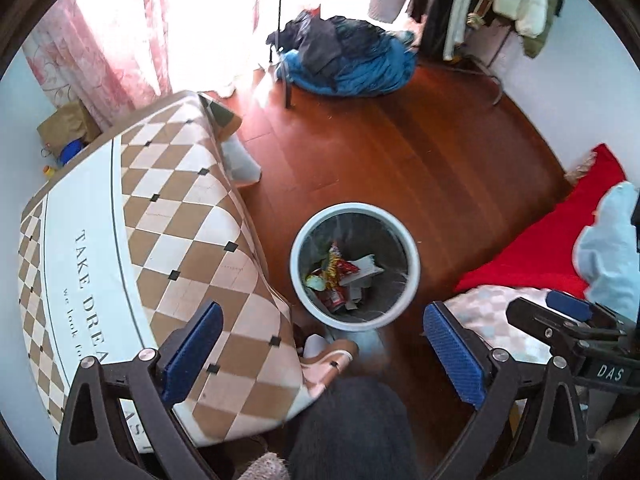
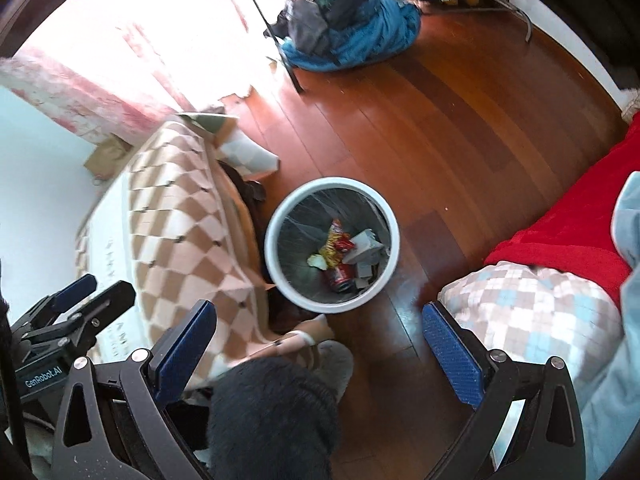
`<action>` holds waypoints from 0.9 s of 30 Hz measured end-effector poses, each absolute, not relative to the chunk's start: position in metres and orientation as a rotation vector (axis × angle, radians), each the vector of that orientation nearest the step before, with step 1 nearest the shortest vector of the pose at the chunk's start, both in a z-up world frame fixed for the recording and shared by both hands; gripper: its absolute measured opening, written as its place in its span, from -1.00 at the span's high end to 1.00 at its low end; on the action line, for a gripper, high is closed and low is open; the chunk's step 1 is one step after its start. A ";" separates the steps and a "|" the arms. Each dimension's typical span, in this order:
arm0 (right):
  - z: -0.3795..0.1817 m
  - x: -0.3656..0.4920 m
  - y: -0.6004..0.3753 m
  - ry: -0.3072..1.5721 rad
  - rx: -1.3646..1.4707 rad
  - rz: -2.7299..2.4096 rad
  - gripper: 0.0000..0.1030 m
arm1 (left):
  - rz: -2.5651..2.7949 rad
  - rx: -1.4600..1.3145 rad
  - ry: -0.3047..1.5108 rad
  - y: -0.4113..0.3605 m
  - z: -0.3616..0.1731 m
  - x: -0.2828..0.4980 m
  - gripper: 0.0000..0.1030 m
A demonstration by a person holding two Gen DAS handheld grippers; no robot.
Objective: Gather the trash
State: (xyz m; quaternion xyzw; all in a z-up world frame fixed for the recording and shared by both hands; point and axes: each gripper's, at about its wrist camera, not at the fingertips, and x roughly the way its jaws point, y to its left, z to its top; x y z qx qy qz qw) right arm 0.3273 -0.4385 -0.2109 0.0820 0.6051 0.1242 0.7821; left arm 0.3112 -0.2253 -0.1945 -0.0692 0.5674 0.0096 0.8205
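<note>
While both grippers hang above the white bin, left gripper and right gripper stand wide apart, empty. Trash lies inside. Judged: deposit done; next, locate another piece.

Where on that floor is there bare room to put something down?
The wood floor lies bare between the bin, the blue clothes pile and the red blanket. It is crowded between the bin and the checkered table cloth.

Both grippers spread wide, empty
</note>
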 end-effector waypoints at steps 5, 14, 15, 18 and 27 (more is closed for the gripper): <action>-0.161 0.299 -0.437 1.262 0.201 0.329 -1.00 | -0.034 -0.176 1.179 -0.224 -0.157 0.287 -0.99; -0.097 0.261 -0.429 1.219 0.225 0.432 -1.00 | -0.112 -0.227 1.123 -0.216 -0.099 0.251 -0.99; -0.091 0.258 -0.428 1.220 0.226 0.442 -1.00 | -0.116 -0.228 1.118 -0.215 -0.095 0.249 -0.99; -0.078 0.251 -0.425 1.214 0.223 0.464 -1.00 | -0.126 -0.226 1.107 -0.213 -0.082 0.241 -0.99; -0.061 0.244 -0.421 1.207 0.198 0.491 -1.00 | -0.142 -0.240 1.092 -0.207 -0.065 0.228 -0.99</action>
